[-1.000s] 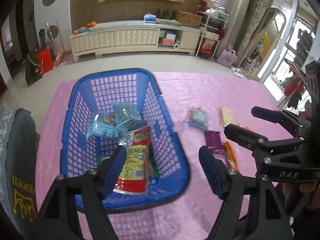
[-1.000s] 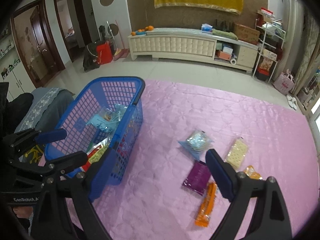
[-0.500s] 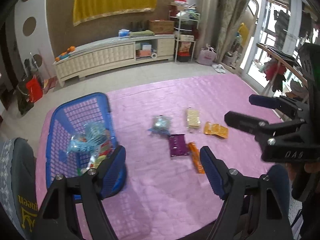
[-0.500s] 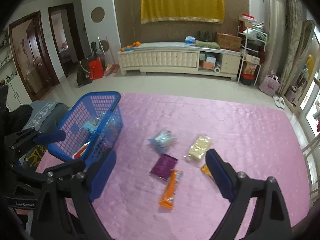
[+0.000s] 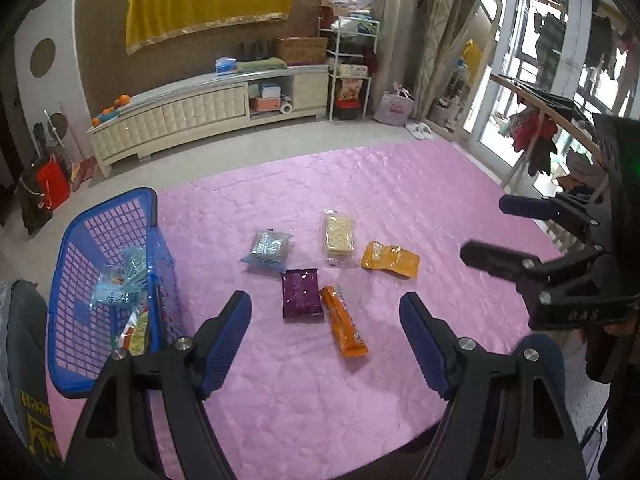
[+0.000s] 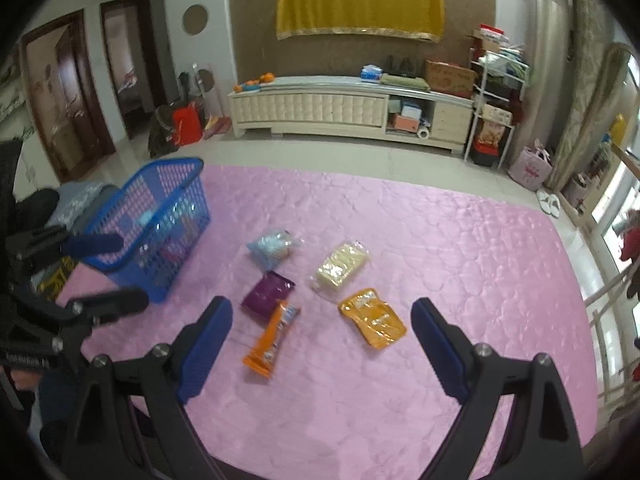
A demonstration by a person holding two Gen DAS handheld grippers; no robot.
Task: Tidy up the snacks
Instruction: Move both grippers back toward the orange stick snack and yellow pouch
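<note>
A blue plastic basket [image 5: 108, 216] [image 6: 160, 184] holding several snack packets stands at the left of the pink table. Loose on the cloth lie a light blue packet [image 5: 268, 248] [image 6: 272, 248], a purple packet [image 5: 301, 294] [image 6: 268, 292], an orange bar [image 5: 344, 326] [image 6: 272, 340], a cracker pack [image 5: 339, 234] [image 6: 342, 268] and a yellow-orange pouch [image 5: 390, 259] [image 6: 372, 318]. My left gripper [image 5: 325, 304] is open and empty, hovering short of the purple packet and orange bar. My right gripper [image 6: 322, 308] is open and empty too, above the bar and the pouch.
The pink tablecloth [image 5: 400, 184] [image 6: 460, 248] stretches bare to the right and far side. A grey cushioned chair back [image 5: 20, 340] sits at the table's left edge. Beyond the table stand a long cream cabinet [image 6: 340, 108], a shelf rack [image 6: 496, 100] and doorways.
Both grippers have swung right, away from the basket and toward the loose snacks. The basket has slid to the left edge of both views. Both stayed open and empty.
</note>
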